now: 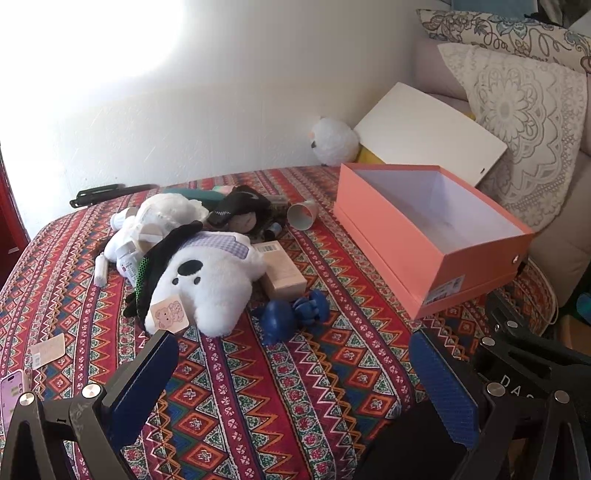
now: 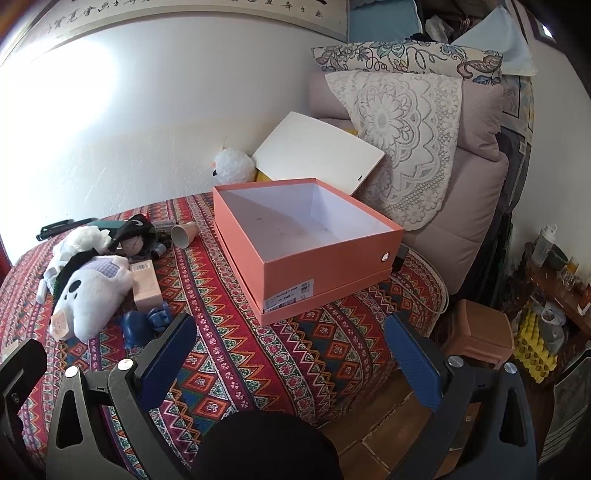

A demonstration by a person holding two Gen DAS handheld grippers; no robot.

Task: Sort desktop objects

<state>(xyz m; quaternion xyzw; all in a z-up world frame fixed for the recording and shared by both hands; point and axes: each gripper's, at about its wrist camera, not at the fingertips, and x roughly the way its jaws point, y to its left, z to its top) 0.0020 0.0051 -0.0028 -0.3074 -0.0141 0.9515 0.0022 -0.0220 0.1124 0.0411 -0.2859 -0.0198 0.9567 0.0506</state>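
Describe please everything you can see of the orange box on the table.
The orange box looks like cardboard, a shoebox without its lid. It is open at the top, white inside, and looks empty. It stands upright on the patterned tablecloth, nested in a shallow orange tray or lid. A printed label and a small metal eyelet sit on its near end. Nothing in the toy pile touches it.

Black left gripper frame (image 1: 517, 384): white letters "DA", rest cut off. Orange cardboard shoe box (image 2: 317, 273): end sticker w/ barcode, "240" legible. Wall scroll (image 2: 192, 9): brush characters, unreadable. Pale carton (image 1: 284, 273): barcode only.
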